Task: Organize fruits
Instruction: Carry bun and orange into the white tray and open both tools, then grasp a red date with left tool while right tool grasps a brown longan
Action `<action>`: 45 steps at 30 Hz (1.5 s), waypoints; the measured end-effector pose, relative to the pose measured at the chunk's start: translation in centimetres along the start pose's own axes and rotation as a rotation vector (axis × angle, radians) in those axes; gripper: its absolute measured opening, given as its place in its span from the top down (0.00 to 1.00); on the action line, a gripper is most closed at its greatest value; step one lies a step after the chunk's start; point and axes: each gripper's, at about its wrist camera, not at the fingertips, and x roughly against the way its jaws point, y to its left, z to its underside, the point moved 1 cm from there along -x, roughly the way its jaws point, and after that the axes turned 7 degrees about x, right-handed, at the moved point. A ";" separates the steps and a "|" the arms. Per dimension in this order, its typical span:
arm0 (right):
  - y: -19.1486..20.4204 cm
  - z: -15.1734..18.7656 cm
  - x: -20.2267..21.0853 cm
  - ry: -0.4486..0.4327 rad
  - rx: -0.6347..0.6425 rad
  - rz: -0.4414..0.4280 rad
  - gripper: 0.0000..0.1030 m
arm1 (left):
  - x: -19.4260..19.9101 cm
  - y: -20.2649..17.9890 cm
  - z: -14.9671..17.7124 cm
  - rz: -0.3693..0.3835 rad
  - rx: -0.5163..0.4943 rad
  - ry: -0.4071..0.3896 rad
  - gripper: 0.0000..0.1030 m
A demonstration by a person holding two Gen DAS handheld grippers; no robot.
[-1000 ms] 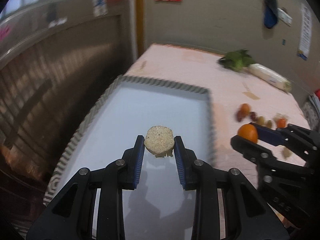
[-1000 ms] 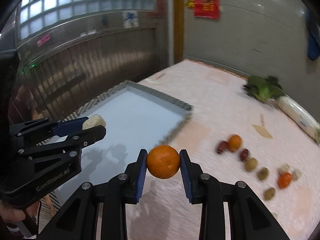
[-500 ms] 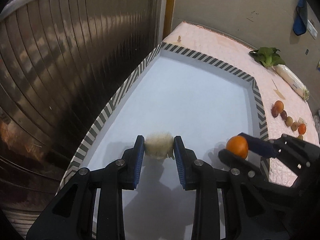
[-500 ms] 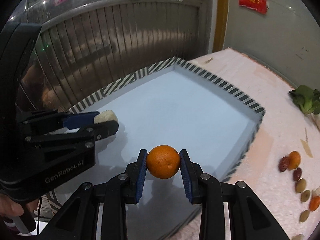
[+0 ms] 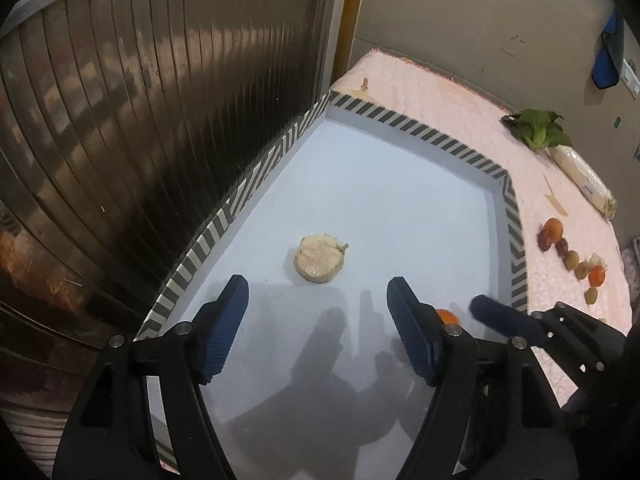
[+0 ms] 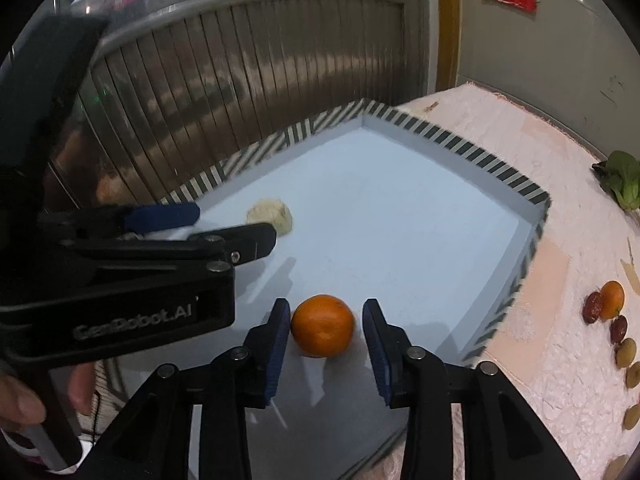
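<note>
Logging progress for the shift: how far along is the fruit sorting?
Done: the beige round piece and the orange both lie in the tray. In hand: nothing; the left tongs and right tongs stand open. Left: the small fruits on the pink cloth outside the tray.

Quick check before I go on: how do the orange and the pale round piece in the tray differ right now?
The orange is a smooth, bright ball; the pale round piece is a flat, rough, beige disc with a ragged edge. The orange sits between the open fingers of the right gripper, while the pale piece lies ahead of the open left gripper, outside its fingers. Both rest on the floor of the striped-rim tray, released.
</note>
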 end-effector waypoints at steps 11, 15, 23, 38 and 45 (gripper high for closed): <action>-3.4 1.8 6.5 -0.109 -0.080 0.087 0.54 | 2.6 -5.7 -0.1 0.047 -0.082 -0.066 0.30; -5.2 3.4 8.4 -0.115 -0.110 0.140 0.53 | 3.1 -8.6 0.4 0.078 -0.129 -0.067 0.30; -10.7 8.8 12.0 -0.096 -0.230 0.230 0.53 | 2.2 -16.2 3.0 0.147 -0.258 -0.015 0.30; -19.6 17.8 17.5 -0.105 -0.454 0.340 0.53 | -4.7 -25.3 2.7 0.155 -0.331 0.163 0.30; -20.3 18.1 16.9 -0.114 -0.458 0.313 0.53 | -9.0 -26.6 0.1 0.157 -0.308 0.257 0.30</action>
